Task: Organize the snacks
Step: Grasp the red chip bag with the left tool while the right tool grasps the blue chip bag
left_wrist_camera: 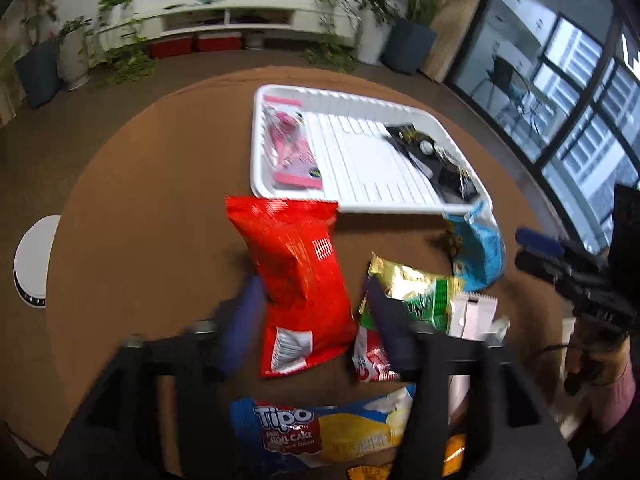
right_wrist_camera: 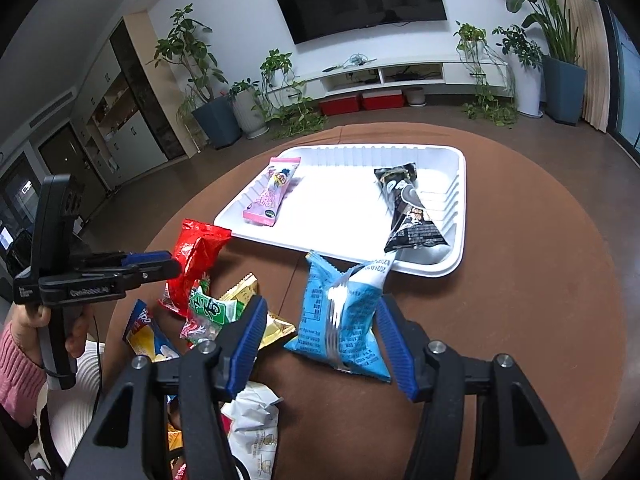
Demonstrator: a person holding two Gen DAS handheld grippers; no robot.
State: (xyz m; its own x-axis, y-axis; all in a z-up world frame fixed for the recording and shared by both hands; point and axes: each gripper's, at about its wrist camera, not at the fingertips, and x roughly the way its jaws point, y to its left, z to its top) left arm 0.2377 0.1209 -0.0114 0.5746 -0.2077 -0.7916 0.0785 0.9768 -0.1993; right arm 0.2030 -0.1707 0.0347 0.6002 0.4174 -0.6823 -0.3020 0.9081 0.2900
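Tipo Mini Roll Cake pack point(left_wrist_camera: 320, 432) lies below open left hand-held gripper point(left_wrist_camera: 314, 300); right hand-held gripper point(right_wrist_camera: 322, 322) open

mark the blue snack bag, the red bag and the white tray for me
blue snack bag point(right_wrist_camera: 344, 320), right wrist view, on the crinkled middle of its back panel.
red bag point(left_wrist_camera: 296, 264), left wrist view, on the middle of its glossy face.
white tray point(right_wrist_camera: 461, 200), right wrist view, on its ribbed right wall.

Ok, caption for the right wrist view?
Open right hand-held gripper straddles a blue snack bag beside the white tray.
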